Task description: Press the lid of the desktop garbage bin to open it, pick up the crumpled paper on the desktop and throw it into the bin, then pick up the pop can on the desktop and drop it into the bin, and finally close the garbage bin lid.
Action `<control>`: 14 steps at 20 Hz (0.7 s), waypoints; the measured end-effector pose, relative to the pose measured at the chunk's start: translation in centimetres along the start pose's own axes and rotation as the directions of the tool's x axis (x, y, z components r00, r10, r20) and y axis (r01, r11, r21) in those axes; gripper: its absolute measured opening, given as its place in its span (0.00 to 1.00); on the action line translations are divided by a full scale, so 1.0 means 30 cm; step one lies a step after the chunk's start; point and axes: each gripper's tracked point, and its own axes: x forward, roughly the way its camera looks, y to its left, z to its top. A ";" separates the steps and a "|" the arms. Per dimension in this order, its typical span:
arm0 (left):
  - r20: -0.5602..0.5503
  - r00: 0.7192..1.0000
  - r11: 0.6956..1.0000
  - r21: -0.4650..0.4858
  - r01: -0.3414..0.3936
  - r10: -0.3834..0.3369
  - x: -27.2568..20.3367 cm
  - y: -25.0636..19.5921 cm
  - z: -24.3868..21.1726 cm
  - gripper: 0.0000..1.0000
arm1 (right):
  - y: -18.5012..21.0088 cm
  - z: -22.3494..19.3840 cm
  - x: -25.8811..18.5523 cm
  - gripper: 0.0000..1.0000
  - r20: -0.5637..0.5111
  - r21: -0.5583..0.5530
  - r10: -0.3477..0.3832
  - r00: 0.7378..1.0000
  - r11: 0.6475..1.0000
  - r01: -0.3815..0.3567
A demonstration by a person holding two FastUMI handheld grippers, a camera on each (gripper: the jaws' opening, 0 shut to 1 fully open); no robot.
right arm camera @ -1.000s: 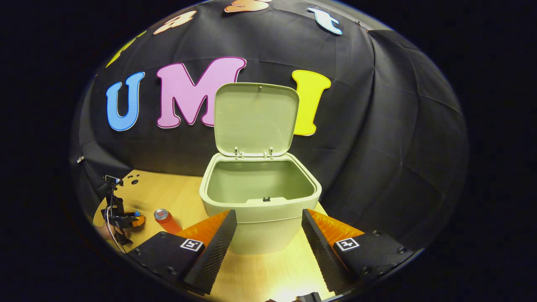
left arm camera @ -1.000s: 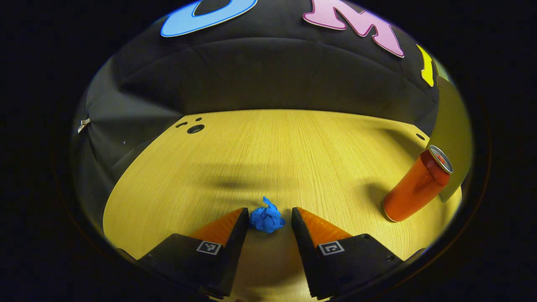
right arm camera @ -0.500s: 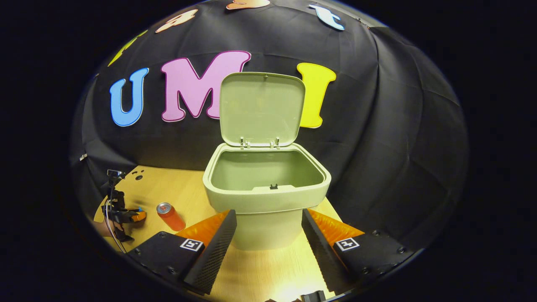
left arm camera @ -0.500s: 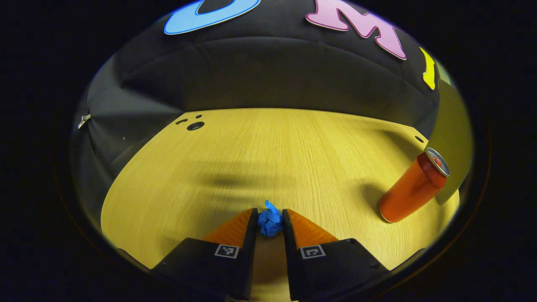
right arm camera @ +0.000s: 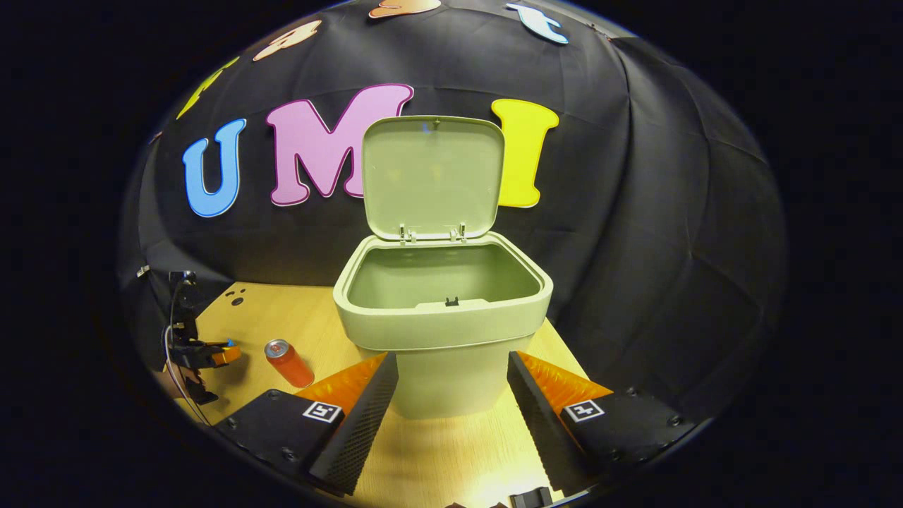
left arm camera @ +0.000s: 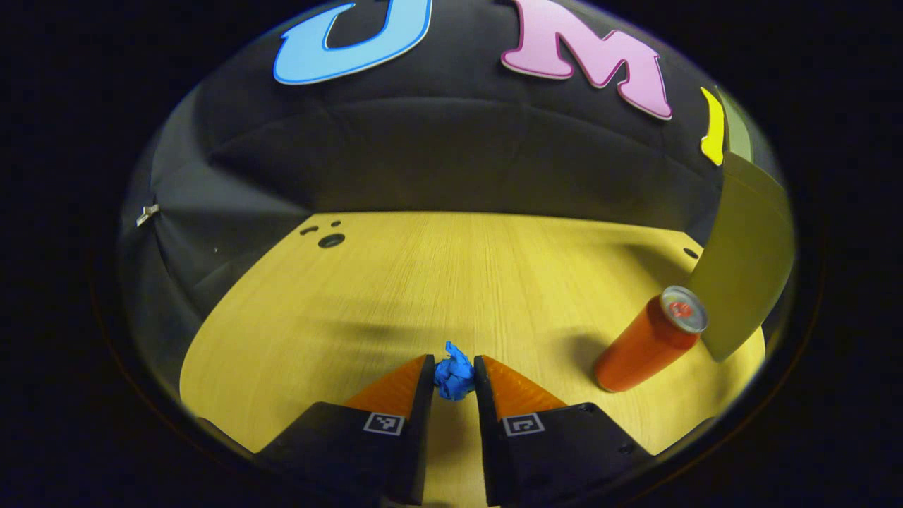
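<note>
My left tongs [left arm camera: 455, 374] are clenched on the crumpled paper [left arm camera: 454, 378] just above the tabletop [left arm camera: 423, 282], my right tongs [right arm camera: 451, 384] stand released before the bin [right arm camera: 441, 331], which lies to the paper's right beyond the upright can [left arm camera: 645, 342], lid [right arm camera: 432, 180] raised.

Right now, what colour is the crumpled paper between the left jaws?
Blue. The crumpled paper shows best in the left gripper view.

bin [left arm camera: 741, 261] cut off, paper [right arm camera: 229, 343] tiny
</note>
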 end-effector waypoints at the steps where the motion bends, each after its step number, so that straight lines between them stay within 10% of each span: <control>1: 0.018 1.000 1.000 0.003 0.007 -0.007 -0.022 -0.013 0.033 0.36 | -0.007 -0.002 0.003 0.98 0.001 -0.009 -0.003 1.000 1.000 0.003; 8: 0.155 0.983 0.994 0.051 0.093 -0.100 -0.182 -0.171 0.340 0.36 | -0.030 -0.022 0.001 0.98 0.008 0.032 -0.001 1.000 0.999 0.001; 14: 0.274 0.909 0.945 0.184 0.271 -0.314 -0.363 -0.508 0.586 0.36 | -0.084 -0.066 -0.035 0.98 0.000 0.057 -0.030 1.000 0.998 0.030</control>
